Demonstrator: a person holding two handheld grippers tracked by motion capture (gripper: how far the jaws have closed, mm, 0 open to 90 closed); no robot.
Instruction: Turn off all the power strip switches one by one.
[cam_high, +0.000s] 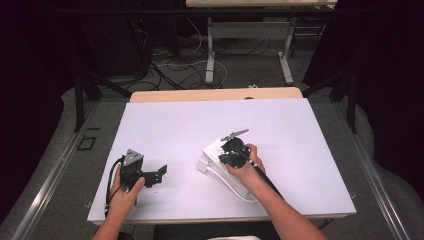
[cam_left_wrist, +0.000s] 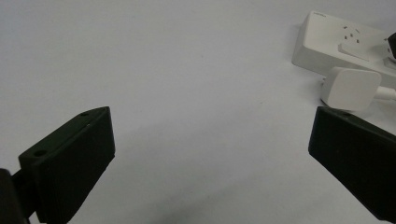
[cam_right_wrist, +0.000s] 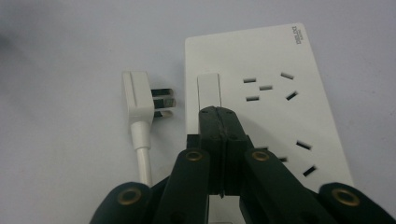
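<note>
White power strip (cam_right_wrist: 266, 93), plug (cam_right_wrist: 139, 95) beside

One printed mark found: small grey lettering on the power strip (cam_right_wrist: 261, 102), at its far right corner in my right gripper view, running along the strip's short edge. It looks like a brand name over a second, smaller line, but both are too small and blurred for me to read. In my left gripper view the same mark shows as a faint smudge at the strip's far corner. Nothing else carries text, numbers or signs.
</note>
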